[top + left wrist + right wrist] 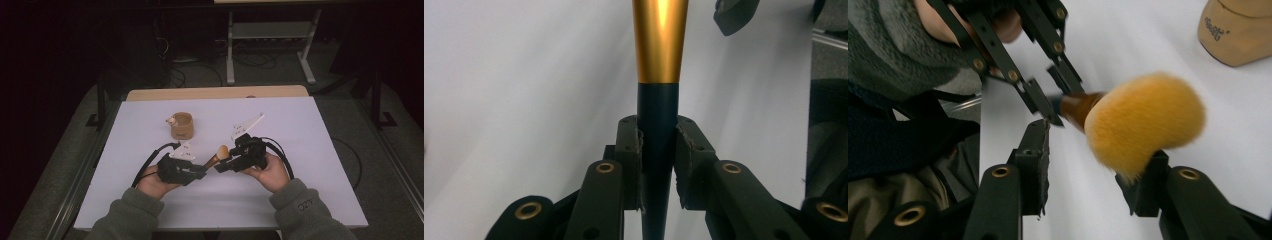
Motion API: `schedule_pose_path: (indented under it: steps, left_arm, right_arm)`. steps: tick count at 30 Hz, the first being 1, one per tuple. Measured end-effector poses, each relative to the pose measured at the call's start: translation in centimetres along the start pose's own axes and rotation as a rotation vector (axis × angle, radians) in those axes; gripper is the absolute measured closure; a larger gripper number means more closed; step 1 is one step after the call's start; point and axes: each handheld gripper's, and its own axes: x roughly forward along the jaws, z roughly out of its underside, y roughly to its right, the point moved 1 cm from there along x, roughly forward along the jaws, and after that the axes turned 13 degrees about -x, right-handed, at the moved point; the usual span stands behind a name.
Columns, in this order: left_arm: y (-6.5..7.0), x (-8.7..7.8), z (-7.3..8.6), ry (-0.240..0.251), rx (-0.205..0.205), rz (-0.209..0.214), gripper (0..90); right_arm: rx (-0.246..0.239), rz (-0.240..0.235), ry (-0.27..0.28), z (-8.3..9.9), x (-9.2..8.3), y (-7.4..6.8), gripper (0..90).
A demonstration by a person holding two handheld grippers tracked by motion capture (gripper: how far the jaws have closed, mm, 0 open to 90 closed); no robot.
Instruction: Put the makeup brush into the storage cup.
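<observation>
**Makeup brush held between two claws above the worktop**

The left claw (200,170) is closed on the dark handle of the makeup brush (216,156); in the left gripper view its two pads press on the handle from both sides, just behind the place where the golden metal collar (660,40) begins. So the brush sits in this claw and points away from it, toward the right claw, a little above the white worktop (300,140).

The brush looks light, and I judge it will not load the grip. Its handle is stiff, smooth and tapered, so it may slip or turn between the pads if it is pushed from the tip. The bristle head (1143,122) is soft and fluffy; it will bend and give no firm hold. The best place to take it is the handle or the collar, not the hairs.

The right claw (222,166) is partly open. In the right gripper view the bristle head lies between its jaws, near the right one, but no pad presses on it clearly.

Beyond both claws, farther on the worktop, stands a small wooden cup (181,125), upright and well apart from the brush. Nothing lies between the claws and the cup. The nearest obstacle for each claw is the other claw, because their tips are very close.
</observation>
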Motion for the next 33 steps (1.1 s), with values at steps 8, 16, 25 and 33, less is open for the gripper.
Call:
schedule_pose_path:
  steps: [8,16,25,33]
  left_arm:
    - [0.6,0.6,-0.6,0.002,0.007,0.012,75.1]
    - [0.9,0.7,-0.8,0.005,0.019,0.016,74.9]
    - [1.3,0.3,-0.7,0.028,0.010,0.003,70.7]
    - [1.1,-0.9,-0.1,0.053,-0.002,-0.013,68.1]
  right_arm:
    - [0.011,-0.016,0.029,-0.5,0.5,0.1,64.5]
    - [0.007,-0.029,0.029,-0.5,0.3,0.1,70.4]
    - [-0.030,-0.001,-0.013,-0.9,-0.3,-0.2,71.0]
    - [-0.045,0.025,-0.052,-1.2,-0.7,0.1,71.2]
